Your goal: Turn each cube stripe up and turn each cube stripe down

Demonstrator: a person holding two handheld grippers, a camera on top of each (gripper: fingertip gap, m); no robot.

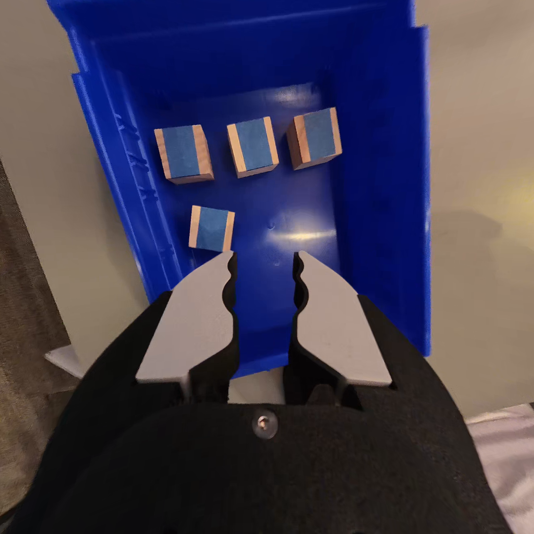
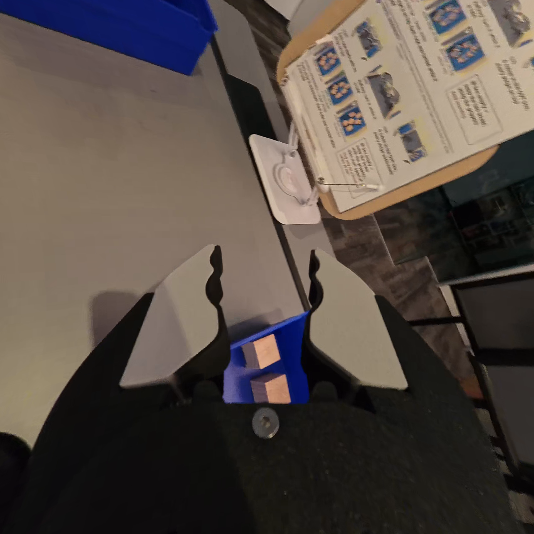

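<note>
In the left wrist view, a blue bin [image 1: 375, 202] holds several wooden cubes, each with a blue stripe facing up: a row of three [image 1: 185, 154] [image 1: 252, 146] [image 1: 316, 138] and a nearer one [image 1: 211, 227]. My left gripper [image 1: 263, 254] is open and empty above the bin's near part, its left fingertip [image 1: 224, 257] just below the nearer cube. In the right wrist view, my right gripper [image 2: 264, 249] is open and empty above the grey table. Between its finger bases a second blue bin [image 2: 291, 329] shows two cubes [image 2: 267, 354] [image 2: 273, 388] with plain wood on top.
In the right wrist view, a blue bin [image 2: 130, 31] stands at the table's far left. A white stand [image 2: 284, 179] at the table's edge [image 2: 284, 245] carries a clipboard with a printed sheet [image 2: 404, 95]. Dark furniture [image 2: 491, 318] stands beyond the edge.
</note>
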